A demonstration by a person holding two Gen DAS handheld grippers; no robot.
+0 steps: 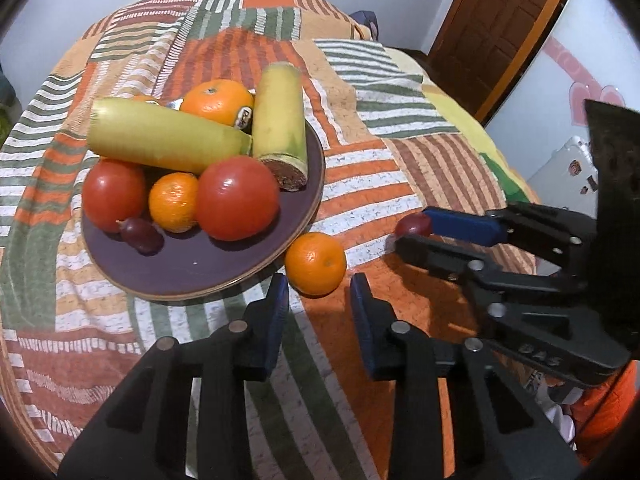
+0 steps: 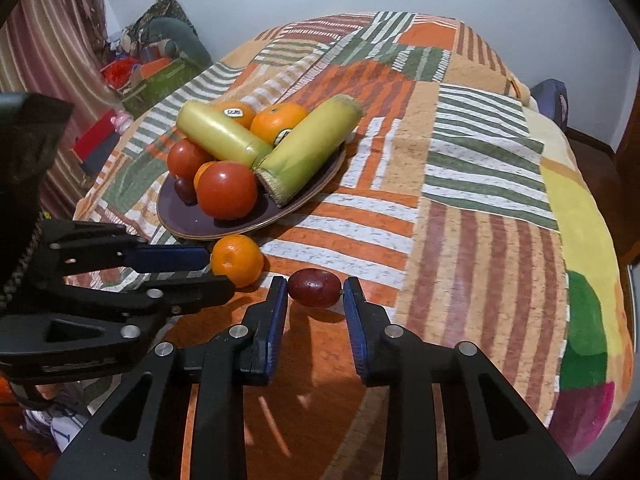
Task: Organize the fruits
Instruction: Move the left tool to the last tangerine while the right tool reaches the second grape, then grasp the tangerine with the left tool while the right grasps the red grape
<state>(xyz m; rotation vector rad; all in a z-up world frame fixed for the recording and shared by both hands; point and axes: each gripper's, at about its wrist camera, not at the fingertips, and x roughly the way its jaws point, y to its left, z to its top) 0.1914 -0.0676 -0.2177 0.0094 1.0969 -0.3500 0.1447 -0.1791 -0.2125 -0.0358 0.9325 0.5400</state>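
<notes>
A dark purple plate point(image 1: 192, 268) point(image 2: 240, 224) holds two yellow-green banana pieces point(image 1: 168, 136), two red tomatoes point(image 1: 238, 198), oranges and a dark grape point(image 1: 141, 234). A loose mandarin point(image 1: 315, 263) point(image 2: 237, 260) lies on the cloth beside the plate's rim. My left gripper point(image 1: 319, 294) point(image 2: 218, 268) is open, its fingertips either side of the mandarin's near edge. My right gripper point(image 2: 315, 290) point(image 1: 412, 232) is shut on a red grape point(image 2: 314, 288) point(image 1: 414, 225), held just above the cloth.
A striped patchwork cloth point(image 2: 460, 200) covers the round table. A wooden door point(image 1: 496, 24) stands at the back right. Clutter and a curtain point(image 2: 52, 52) lie off the table's left side.
</notes>
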